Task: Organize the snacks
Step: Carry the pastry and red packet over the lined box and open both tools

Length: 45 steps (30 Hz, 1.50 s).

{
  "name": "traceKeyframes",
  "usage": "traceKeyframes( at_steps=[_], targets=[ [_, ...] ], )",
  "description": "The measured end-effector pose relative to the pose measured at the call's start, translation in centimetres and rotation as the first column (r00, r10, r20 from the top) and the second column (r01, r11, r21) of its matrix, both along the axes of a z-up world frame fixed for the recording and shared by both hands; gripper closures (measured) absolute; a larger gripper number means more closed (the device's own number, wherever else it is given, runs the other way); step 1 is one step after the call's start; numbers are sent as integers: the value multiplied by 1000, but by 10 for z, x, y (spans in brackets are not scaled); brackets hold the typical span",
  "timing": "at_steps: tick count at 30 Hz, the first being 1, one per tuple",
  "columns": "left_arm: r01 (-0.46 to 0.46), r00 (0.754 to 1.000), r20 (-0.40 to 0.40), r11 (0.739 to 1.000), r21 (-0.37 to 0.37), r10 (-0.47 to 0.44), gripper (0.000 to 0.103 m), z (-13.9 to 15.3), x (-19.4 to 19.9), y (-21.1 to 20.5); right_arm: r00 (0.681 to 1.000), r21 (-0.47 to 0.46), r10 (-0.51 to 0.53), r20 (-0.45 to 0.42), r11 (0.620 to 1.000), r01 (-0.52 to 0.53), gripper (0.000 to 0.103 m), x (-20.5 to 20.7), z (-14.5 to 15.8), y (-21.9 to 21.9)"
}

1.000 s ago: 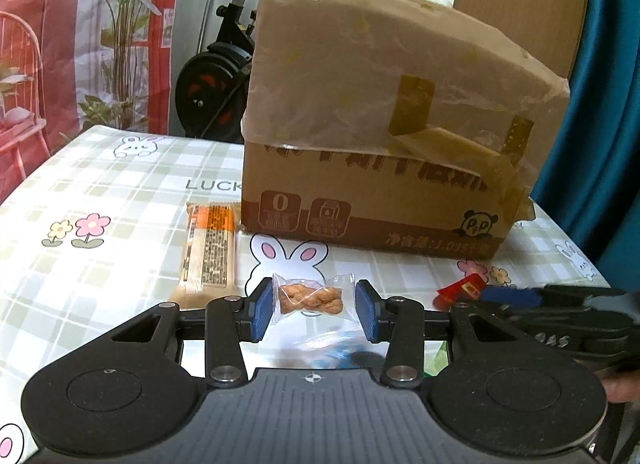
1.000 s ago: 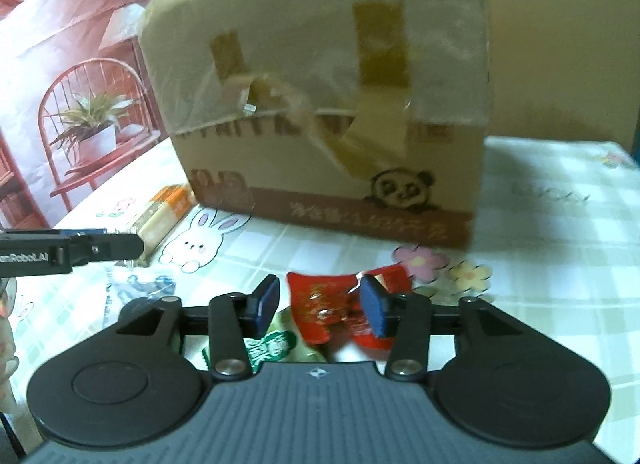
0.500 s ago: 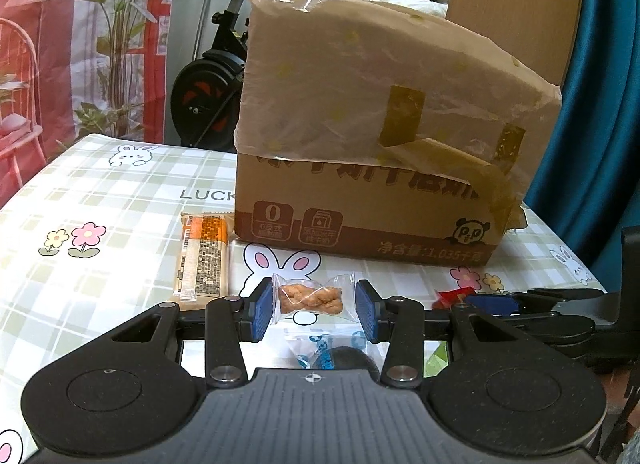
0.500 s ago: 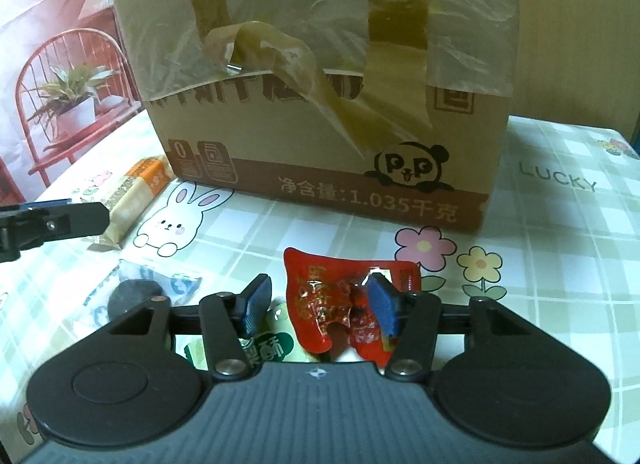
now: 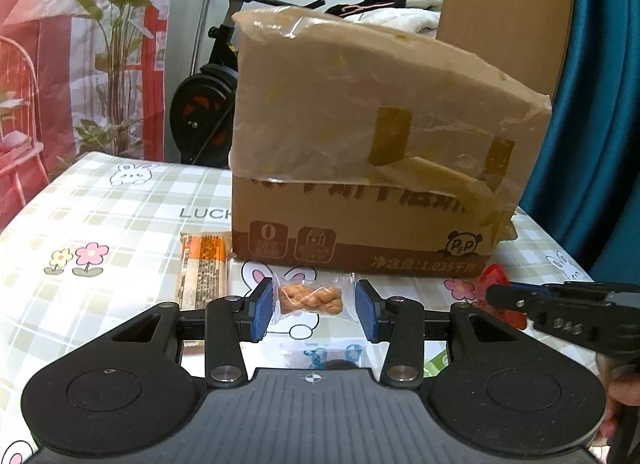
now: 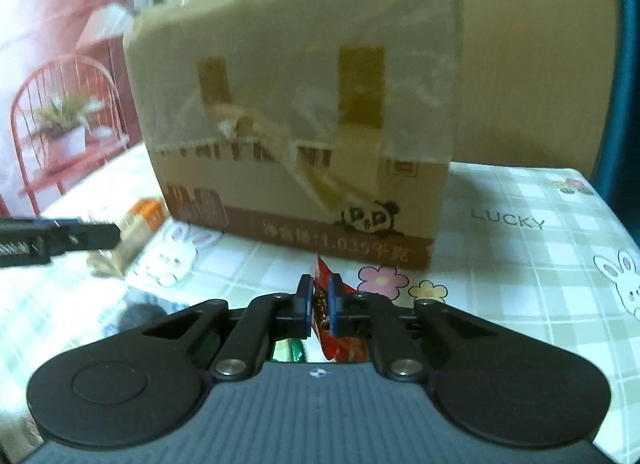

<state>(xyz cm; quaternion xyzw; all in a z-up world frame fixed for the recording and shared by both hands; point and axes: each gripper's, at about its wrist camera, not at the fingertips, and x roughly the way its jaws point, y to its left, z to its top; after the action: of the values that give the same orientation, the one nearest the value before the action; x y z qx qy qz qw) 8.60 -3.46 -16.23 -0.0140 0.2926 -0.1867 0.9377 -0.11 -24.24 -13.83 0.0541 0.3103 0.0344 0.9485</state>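
In front of the cardboard box (image 6: pixel 296 136) on the tabletop (image 6: pixel 520 248), the right claw (image 6: pixel 319 302), just closed, pinches a red snack packet (image 6: pixel 340 348) and the left claw (image 5: pixel 314 306) grips a clear twist-snack packet (image 5: pixel 312 298), apparently for sorting.

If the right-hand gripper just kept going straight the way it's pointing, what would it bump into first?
Most likely the cardboard box. The right gripper, shut on a red snack packet, points toward the box's lower front, with only patterned tablecloth between. Its downward tilt might meet the tablecloth first; depth is unclear.

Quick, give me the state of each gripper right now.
Left gripper: closed on the clear packet of fried twists, lifted off the table.
Right gripper: jaws have just closed, pinching the red snack packet.
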Motion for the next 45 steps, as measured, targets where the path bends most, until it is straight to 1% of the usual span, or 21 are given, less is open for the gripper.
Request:
traceKeyframes(
  at_steps=[3, 6, 9, 12, 14, 17, 20, 23, 27, 30, 32, 34, 36, 39, 42, 43, 45],
  targets=[
    [2, 1000, 20, 1000, 2, -2, 57, 5, -1, -2, 999, 67, -18, 31, 998, 16, 95, -11, 11, -10],
    [1, 999, 43, 1000, 6, -1, 57, 11, 0, -1, 995, 185, -65, 72, 981, 50, 95, -24, 21, -25],
    [-5, 999, 51, 1000, 0, 5, 57, 16, 3, -2, 992, 240, -91, 91, 968, 67, 95, -34, 31, -34],
    [-4, 998, 65, 1000, -9, 4, 57, 24, 6, -4, 987, 244, -80, 136, 969, 45, 95, -39, 50, -33],
    [0, 997, 82, 1000, -18, 1, 57, 32, 8, -5, 981, 235, -62, 184, 972, 17, 95, -42, 65, -31],
    [-2, 992, 128, 1000, -29, 6, 57, 51, 13, -6, 964, 220, -40, 261, 975, -19, 95, -43, 92, -27],
    [0, 982, 190, 999, -36, 7, 57, 75, 22, -10, 941, 205, -31, 338, 978, -41, 95, -38, 116, -26],
    [11, 970, 242, 999, -52, 1, 57, 101, 32, -16, 916, 174, -13, 401, 983, -62, 95, -23, 140, -26],
    [37, 960, 281, 995, -94, -9, 57, 132, 50, -25, 891, 132, 7, 455, 988, -75, 95, 7, 165, -27],
    [47, 953, 303, 995, -83, -20, 57, 148, 69, -37, 890, 104, 20, 456, 992, -75, 95, 35, 170, -31],
    [51, 947, 319, 997, -64, -28, 57, 155, 82, -45, 896, 94, 24, 444, 993, -73, 95, 55, 171, -34],
    [45, 944, 330, 998, -41, -29, 57, 159, 96, -51, 905, 76, 21, 424, 995, -59, 95, 74, 169, -35],
    [36, 946, 323, 999, -29, -25, 57, 161, 110, -57, 911, 61, 11, 411, 997, -40, 95, 88, 162, -39],
    [22, 951, 310, 1000, -7, -18, 57, 159, 128, -64, 928, 60, -16, 372, 998, -7, 95, 103, 147, -45],
    [17, 956, 291, 999, 48, -30, 57, 149, 147, -72, 942, 72, -49, 331, 997, 26, 95, 116, 133, -50],
    [17, 961, 276, 998, 58, -32, 56, 145, 153, -75, 948, 75, -54, 313, 997, 32, 95, 120, 129, -50],
    [26, 972, 231, 998, 59, -39, 55, 137, 163, -75, 956, 49, -54, 288, 998, 42, 94, 124, 122, -49]
  ],
)
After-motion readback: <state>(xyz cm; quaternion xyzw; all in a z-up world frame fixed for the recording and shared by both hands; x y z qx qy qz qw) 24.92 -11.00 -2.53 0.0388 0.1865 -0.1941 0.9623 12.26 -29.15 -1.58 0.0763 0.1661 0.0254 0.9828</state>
